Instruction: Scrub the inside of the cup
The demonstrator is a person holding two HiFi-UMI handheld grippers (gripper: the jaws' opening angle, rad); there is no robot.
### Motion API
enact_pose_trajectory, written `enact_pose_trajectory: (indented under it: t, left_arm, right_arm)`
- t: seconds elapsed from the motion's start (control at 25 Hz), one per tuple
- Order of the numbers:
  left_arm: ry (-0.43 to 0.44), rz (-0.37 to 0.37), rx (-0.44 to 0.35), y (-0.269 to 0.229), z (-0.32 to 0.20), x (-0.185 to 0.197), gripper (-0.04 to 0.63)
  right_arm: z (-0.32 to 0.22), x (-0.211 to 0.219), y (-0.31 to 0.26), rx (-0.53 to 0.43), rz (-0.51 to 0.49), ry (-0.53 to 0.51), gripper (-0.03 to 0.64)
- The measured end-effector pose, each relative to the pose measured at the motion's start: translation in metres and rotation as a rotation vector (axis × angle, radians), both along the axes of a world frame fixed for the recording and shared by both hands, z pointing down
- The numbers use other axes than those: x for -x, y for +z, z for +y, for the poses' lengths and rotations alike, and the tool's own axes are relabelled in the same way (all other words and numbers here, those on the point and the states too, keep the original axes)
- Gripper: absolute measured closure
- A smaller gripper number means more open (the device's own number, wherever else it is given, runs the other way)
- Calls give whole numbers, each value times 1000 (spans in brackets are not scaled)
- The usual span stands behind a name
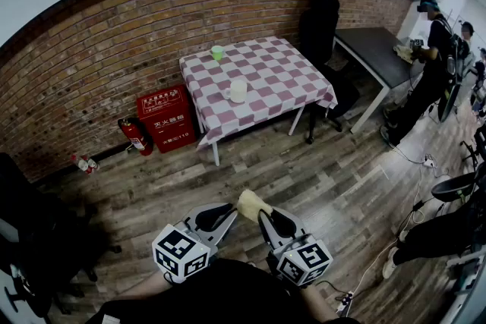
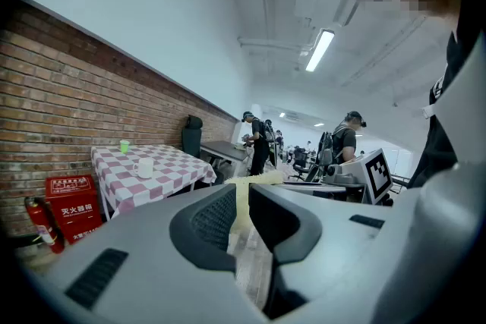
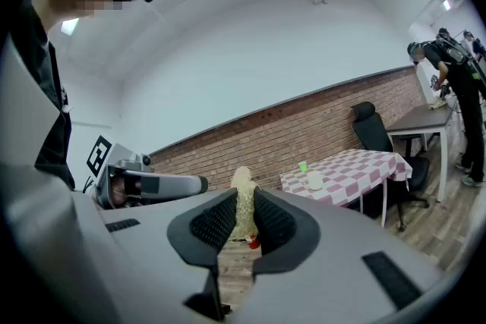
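Pinching a yellow sponge (image 1: 254, 204) in the right gripper (image 3: 244, 199), jaws pressed onto it from both sides, the sponge's top poking out past the tips. Holding the left gripper (image 2: 243, 192) just beside it with nothing gripped, jaws drawn nearly together and only a thin slit parting them (a strip of the sponge showing through that slit, from beyond the tips). Hovering both grippers low over a wooden floor (image 1: 304, 178), tips angling toward each other.

Looking across that floor at a white cup (image 1: 238, 90), handle to its left in the head view, standing upright on a table (image 1: 292, 83) draped in a red-and-white checked cloth, well apart from both grippers. Also taking in a small green cup (image 1: 217, 52) on the same cloth, near the far edge by the brick wall (image 1: 91, 64).

Framing, along the wall left of the table, a red cabinet (image 1: 166, 117) and a red fire extinguisher (image 1: 135, 135). Showing, to the table's right, a black office chair (image 1: 319, 23), a dark desk (image 1: 372, 49) beyond it, and a person (image 1: 429, 64) in dark clothes standing at that desk.
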State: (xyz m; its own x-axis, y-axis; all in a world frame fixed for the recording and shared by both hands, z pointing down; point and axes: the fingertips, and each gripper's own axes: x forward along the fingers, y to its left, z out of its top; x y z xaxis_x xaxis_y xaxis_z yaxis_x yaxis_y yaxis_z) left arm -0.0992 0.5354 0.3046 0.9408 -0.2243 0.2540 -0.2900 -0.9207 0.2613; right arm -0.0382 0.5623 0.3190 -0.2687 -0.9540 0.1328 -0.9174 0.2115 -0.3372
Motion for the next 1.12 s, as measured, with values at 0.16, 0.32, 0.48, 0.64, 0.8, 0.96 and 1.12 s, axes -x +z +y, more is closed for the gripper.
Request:
enact_pose_trajectory:
  t: [0.16, 0.32, 0.48, 0.64, 0.8, 0.96, 1.12]
  left_arm:
    - [-24, -4, -2, 2, 19, -7, 534]
    - [-53, -12, 0, 5, 32, -13, 534]
    - [-66, -36, 17, 12, 46, -17, 534]
    - [-85, -58, 46, 24, 46, -16, 535]
    - [-75, -77, 69, 33, 37, -24, 534]
    - [-21, -82, 48, 38, 23, -33, 535]
    - [46, -68, 19, 38, -4, -43, 534]
  right_arm:
    - [16, -8, 1, -8, 2, -26, 546]
    - [29, -13, 5, -4, -3, -57, 546]
    - [42, -20, 16, 18, -17, -69, 546]
    - [46, -22, 31, 52, -40, -83, 546]
    - [42, -26, 39, 64, -36, -87, 546]
    - [23, -34, 45, 76, -22, -54, 546]
    - [-5, -37, 49, 101, -10, -16, 546]
